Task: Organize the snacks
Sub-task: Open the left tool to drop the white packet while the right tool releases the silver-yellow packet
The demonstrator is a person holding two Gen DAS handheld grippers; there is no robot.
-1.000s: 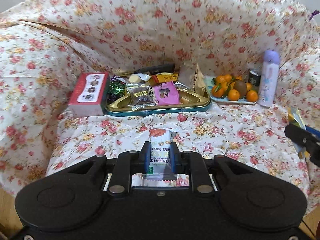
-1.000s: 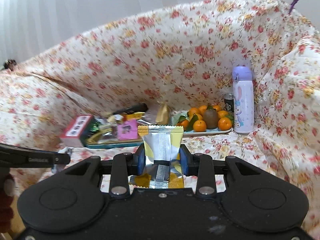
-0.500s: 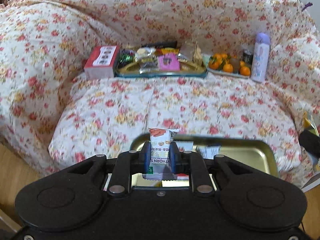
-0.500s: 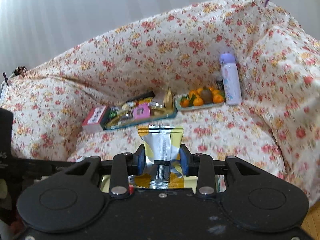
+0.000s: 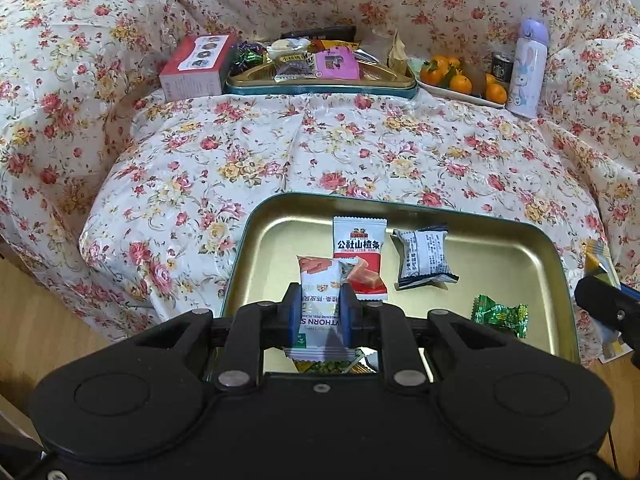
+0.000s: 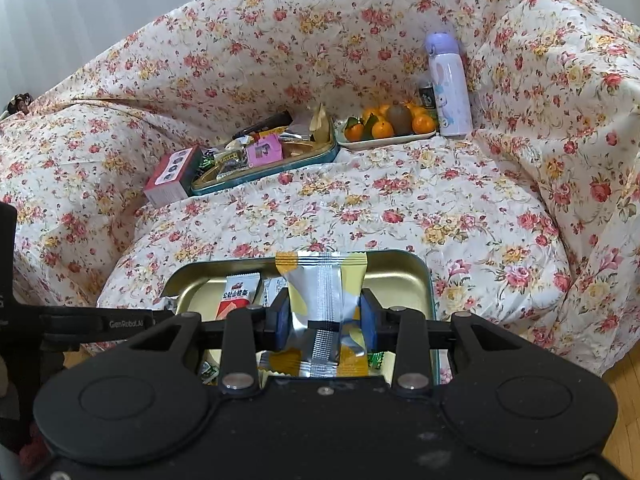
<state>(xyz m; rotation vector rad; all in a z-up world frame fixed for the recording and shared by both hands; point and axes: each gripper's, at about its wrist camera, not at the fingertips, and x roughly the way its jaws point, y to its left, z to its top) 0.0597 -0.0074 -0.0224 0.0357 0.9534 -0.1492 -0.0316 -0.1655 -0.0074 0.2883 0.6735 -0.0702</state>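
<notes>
A: Snacks first! What is in the left gripper (image 5: 320, 314)?

B: Its blue pads are squeezed on a small white and orange snack packet (image 5: 321, 300). It hangs over the near, shiny gold metal tray (image 5: 520, 256).

A: What lies in that tray?

B: A white and red snack packet with black letters (image 5: 360, 258), a white and dark blue wrapped snack (image 5: 424, 258) beside it, and a green crinkly candy (image 5: 500, 315) near the right edge. They lie right under the held packet.

A: And the right gripper (image 6: 326, 320)?

B: Its pads are pinched on a silver and yellow snack packet (image 6: 322, 300), standing up, over the same tray. The packet hides part of the tray.

A: What is farther back?

B: A flowery cloth (image 5: 360, 144) covers the sofa. At the back sits a second gold tray with a teal rim (image 5: 320, 89), heaped with mixed snacks. A red box (image 5: 196, 68) touches its left end. To its right sits a plate of oranges (image 5: 460, 80), then a small dark can (image 5: 502, 70) and a tall purple bottle with a bunny picture (image 5: 526, 70).
</notes>
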